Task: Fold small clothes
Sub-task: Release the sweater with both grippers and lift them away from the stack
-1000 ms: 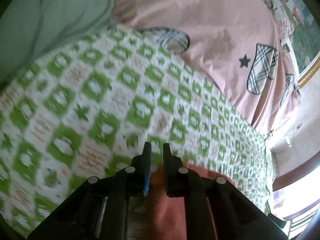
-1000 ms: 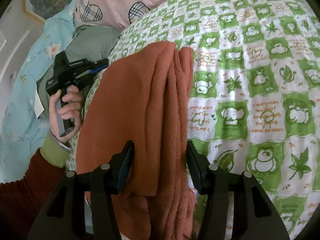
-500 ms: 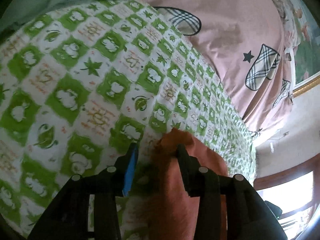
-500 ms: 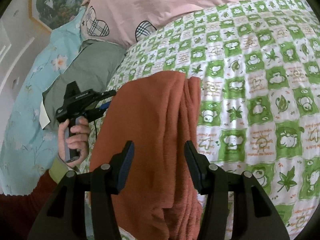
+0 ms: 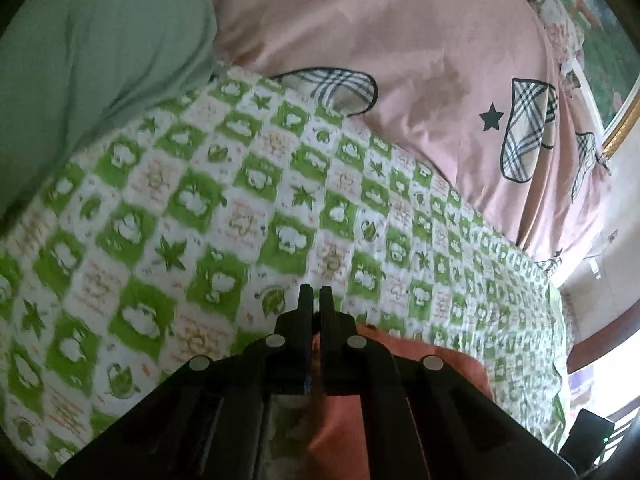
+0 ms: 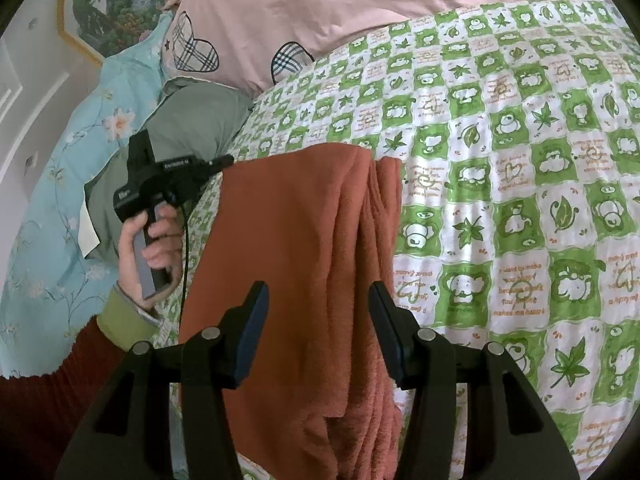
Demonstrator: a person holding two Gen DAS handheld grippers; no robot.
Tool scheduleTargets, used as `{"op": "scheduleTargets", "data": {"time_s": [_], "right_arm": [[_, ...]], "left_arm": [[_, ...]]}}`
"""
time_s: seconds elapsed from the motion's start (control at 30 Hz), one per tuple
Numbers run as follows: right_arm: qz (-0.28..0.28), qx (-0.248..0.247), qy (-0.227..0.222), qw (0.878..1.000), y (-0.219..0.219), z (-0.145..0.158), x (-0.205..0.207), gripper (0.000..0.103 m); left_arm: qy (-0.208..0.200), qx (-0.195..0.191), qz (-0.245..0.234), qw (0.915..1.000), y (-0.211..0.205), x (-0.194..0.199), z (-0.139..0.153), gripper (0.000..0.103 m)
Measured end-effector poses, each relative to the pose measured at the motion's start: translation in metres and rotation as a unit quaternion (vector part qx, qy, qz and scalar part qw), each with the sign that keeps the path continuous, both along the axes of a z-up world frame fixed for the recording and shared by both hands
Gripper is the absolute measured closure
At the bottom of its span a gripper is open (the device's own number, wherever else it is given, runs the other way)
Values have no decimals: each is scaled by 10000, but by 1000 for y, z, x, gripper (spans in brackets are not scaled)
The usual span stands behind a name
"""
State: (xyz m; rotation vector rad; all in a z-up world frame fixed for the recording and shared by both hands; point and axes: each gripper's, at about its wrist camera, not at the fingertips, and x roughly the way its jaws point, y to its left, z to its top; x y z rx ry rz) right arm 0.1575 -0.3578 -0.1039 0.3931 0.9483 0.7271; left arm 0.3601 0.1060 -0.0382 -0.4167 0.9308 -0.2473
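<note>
lying folded on the green checked sheet (image 6: 520, 160): orange garment (image 6: 296, 260). right gripper (image 6: 318, 308) spread wide above it, gripping nothing. left gripper (image 5: 315, 300) pinched narrow at its edge; grip on cloth unclear.

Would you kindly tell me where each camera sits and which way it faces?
Left wrist: on the left gripper, facing the pink pillow; only its shut fingers show.
Right wrist: on the right gripper, open above the orange cloth; the left hand shows.
Shared: cloth, pillow and green checked sheet.
</note>
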Motion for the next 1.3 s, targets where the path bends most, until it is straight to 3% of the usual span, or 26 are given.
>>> {"op": "scheduleTargets", "data": {"time_s": [0.17,0.27,0.53,0.6,0.63,0.77,0.83,0.93,1.03,1.13,1.3], "right_arm": [[-63,49,-18,10000,1,2,1,50],[-90,13,-16,10000,2,4,7,50],[-46,-155,90,9998,27,-1,46,50],[-50,-206,266,9994,34,-11,55,69],[-41,-204,303,9993,36,-12,57,93],[-146,233,-229,9994,25,14,38,92],[-300,131,-412,9986,19,20,29,92],[-523,-228,-130,9983,11,-5,37,92],[-631,-126,247,9976,6,-36,48,92],[-683,-76,205,9974,7,-38,48,92],[-720,-279,177,9969,8,-28,43,89]], "left_arm": [[34,188,54,9998,0,-22,8,101],[-106,71,-9,9999,2,-53,20,100],[-224,-308,-1108,9931,-39,-159,29,96],[-169,-378,-1351,9900,-50,-176,26,96],[-154,-359,-1445,9887,-54,-181,26,96],[-112,-66,-1622,9867,-64,-202,21,96],[50,13,-1571,9876,-61,-205,10,96],[255,-122,-1477,9886,-55,-205,-10,98],[426,-51,-1331,9902,-54,-203,-29,102],[437,-198,-1216,9914,-50,-201,-37,102],[368,155,-1213,9918,-57,-206,-30,102]]}}
